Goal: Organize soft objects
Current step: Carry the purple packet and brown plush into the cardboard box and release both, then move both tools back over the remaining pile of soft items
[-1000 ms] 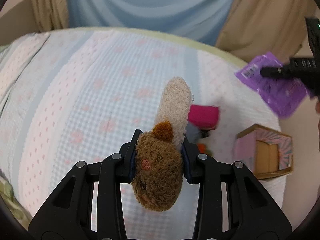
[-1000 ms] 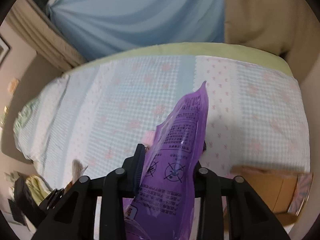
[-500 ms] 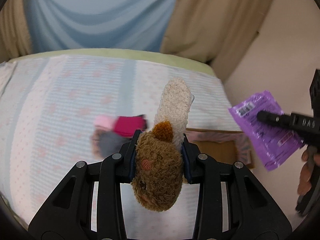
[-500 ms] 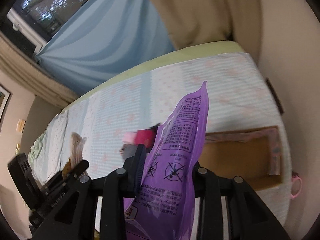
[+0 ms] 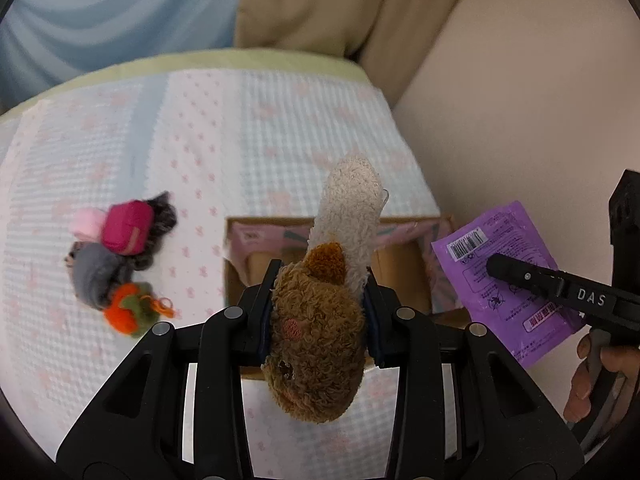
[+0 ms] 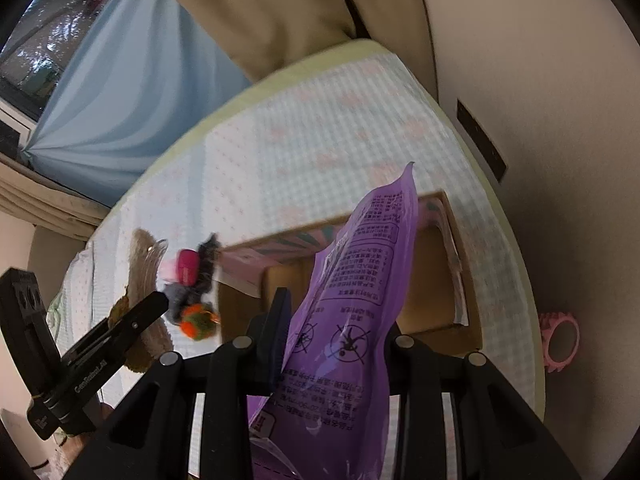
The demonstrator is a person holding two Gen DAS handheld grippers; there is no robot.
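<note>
A bedroom in a home — a bed with a pale blue checked cover fills the room. Behind the bed hang blue curtains and tan curtains; right of it stands a plain wall.

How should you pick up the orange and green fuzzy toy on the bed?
Pinch the orange and green toy across its round orange body, coming straight down from above. It lies at the near end of the pile, touching the grey toy, so its front and outer sides look free.
</note>
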